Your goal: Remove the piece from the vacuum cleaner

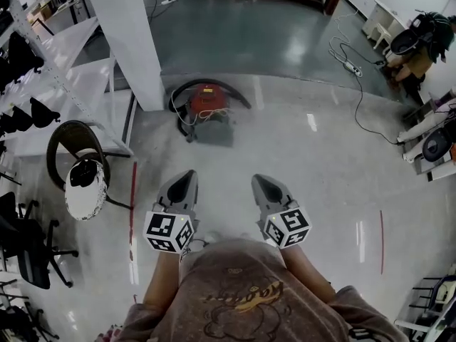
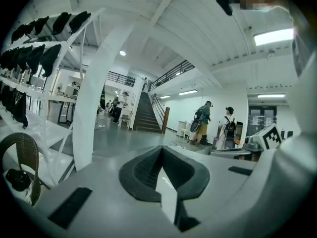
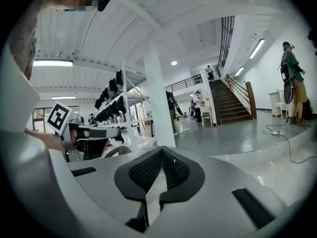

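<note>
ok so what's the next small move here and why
Probably step toward the red vacuum cleaner: it sits by the white pillar, well beyond the left hand-held gripper and right hand-held gripper, both shut and empty.

Glossy floor point(image 1: 299, 155), white pillar point(image 1: 132, 41), staircase point(image 3: 229, 103)

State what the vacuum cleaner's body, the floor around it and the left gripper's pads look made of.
Vacuum cleaner: probably moulded plastic, red, blurry here.
Floor: hard, polished, perhaps epoxy or stone; lights reflect in it.
Left gripper pads: dark rubbery material, fine ribbed texture.
</note>
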`<state>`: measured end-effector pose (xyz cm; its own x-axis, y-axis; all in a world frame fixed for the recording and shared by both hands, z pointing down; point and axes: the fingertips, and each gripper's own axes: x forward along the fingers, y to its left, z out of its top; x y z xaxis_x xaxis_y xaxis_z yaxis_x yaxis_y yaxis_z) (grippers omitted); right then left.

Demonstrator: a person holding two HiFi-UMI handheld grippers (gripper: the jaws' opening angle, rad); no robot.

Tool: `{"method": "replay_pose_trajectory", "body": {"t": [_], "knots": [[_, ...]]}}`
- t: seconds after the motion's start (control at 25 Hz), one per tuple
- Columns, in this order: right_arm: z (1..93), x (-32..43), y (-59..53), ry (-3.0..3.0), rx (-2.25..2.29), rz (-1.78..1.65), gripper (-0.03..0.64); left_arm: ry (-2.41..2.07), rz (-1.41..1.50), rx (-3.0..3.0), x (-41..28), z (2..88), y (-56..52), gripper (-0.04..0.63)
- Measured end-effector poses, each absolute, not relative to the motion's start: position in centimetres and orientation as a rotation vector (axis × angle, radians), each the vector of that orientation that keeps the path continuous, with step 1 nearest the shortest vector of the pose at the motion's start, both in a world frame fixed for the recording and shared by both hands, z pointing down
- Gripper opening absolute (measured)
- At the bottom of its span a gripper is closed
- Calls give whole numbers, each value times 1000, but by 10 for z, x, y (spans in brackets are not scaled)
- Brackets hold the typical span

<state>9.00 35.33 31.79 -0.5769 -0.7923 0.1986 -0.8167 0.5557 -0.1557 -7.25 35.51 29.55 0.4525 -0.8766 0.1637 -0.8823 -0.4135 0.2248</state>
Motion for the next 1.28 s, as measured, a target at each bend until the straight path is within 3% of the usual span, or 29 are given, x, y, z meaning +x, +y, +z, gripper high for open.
{"method": "replay_pose_trajectory", "body": {"t": [0.56,1.28], "knots": [[341,90,312,-2621,1504,421,0,-1419,60,2481,-73,310,308,3],[338,96,80,-2680,1335,440,0,-1511,71,2413,-64,298,96,3]]}}
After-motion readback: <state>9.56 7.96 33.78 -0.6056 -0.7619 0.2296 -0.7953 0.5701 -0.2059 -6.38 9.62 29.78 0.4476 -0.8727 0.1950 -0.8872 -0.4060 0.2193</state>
